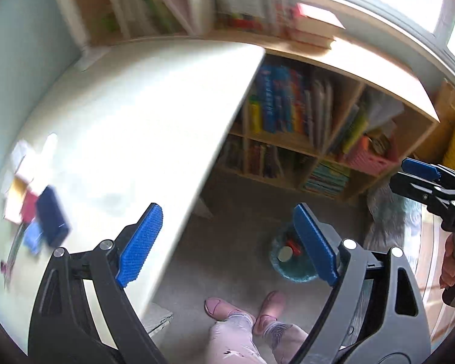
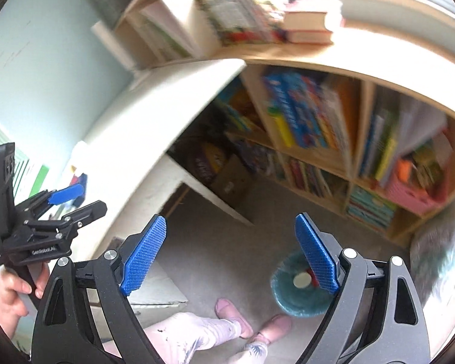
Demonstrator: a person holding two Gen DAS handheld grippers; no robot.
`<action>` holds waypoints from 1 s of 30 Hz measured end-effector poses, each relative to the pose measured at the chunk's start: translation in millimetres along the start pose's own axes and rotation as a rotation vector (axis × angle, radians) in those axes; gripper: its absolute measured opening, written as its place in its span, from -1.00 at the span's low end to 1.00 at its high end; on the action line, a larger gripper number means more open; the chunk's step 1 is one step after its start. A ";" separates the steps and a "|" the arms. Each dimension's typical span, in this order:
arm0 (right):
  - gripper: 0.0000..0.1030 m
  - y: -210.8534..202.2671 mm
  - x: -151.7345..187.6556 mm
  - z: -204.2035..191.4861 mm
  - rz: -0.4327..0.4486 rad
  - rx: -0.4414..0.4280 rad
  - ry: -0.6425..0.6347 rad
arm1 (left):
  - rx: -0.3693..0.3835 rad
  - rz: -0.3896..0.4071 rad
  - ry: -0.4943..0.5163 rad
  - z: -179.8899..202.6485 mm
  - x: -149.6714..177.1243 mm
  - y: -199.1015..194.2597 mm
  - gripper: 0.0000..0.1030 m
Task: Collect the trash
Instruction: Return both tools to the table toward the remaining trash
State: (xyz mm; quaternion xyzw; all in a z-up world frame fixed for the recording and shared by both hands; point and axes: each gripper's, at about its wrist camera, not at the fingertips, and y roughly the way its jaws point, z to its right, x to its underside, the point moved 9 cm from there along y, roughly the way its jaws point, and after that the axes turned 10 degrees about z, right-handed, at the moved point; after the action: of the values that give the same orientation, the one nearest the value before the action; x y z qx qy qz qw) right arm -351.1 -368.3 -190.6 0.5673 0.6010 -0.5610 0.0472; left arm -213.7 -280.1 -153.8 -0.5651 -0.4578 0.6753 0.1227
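A teal round bin (image 1: pixel 291 267) stands on the grey carpet and holds a white round lid and something red; it also shows in the right wrist view (image 2: pixel 297 300). My left gripper (image 1: pixel 227 242) is open and empty, held over the edge of the white desk (image 1: pixel 136 121). My right gripper (image 2: pixel 232 251) is open and empty above the carpet, left of the bin. Each gripper shows in the other's view, the right one (image 1: pixel 421 170) and the left one (image 2: pixel 66 195). Blurred blue, red and white items (image 1: pixel 42 212) lie on the desk's left end.
A wooden bookshelf (image 1: pixel 318 139) full of books and a pink basket (image 2: pixel 409 194) stands behind the bin. The person's legs and pink slippers (image 1: pixel 245 309) are below. A cardboard box (image 2: pixel 227 179) sits under the desk. A pale fluffy thing (image 2: pixel 439 257) lies at the right.
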 end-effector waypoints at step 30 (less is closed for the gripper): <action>0.69 122.1 -30.0 -329.4 -0.156 -0.429 -0.509 | -0.489 0.024 -0.480 -327.0 99.0 -114.5 0.81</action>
State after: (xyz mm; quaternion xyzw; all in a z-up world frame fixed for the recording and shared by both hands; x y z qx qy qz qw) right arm -59.8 -180.8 -125.0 0.3387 0.7158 -0.5473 0.2709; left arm -0.4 7.5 -112.6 -0.4082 -0.6151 0.6607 -0.1357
